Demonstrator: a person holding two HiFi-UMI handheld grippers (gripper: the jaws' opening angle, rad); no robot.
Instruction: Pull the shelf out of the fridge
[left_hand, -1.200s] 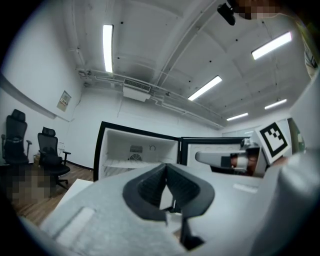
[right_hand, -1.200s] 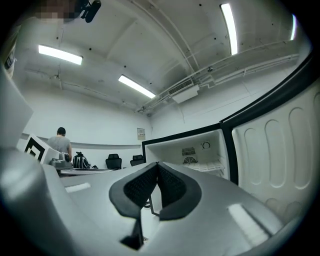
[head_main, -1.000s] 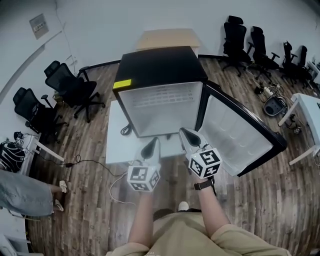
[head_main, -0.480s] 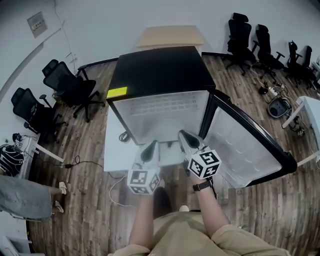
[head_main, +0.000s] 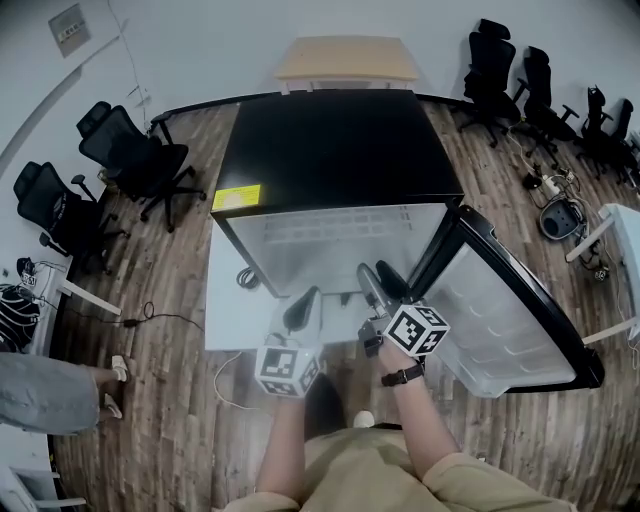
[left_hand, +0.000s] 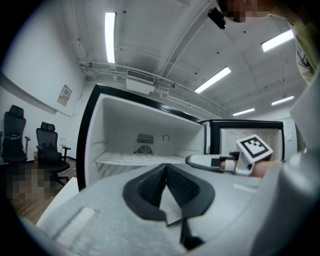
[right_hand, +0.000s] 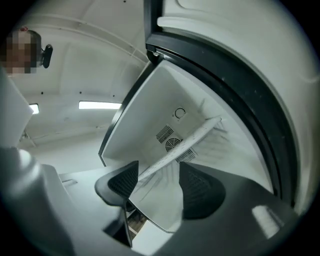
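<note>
On the right gripper (right_hand: 158, 166) we see jaws opening with the shelf (right_hand: 200, 135) edge in their gap, unpinched, at the open fridge (head_main: 330, 150); left gripper (left_hand: 166, 167) is closed, empty.

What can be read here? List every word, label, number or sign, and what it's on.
No text is readable in any view.
Yellow sticker on the front left corner of the fridge top: print too small to read.
Wall notice: too small and blurred to read.
</note>
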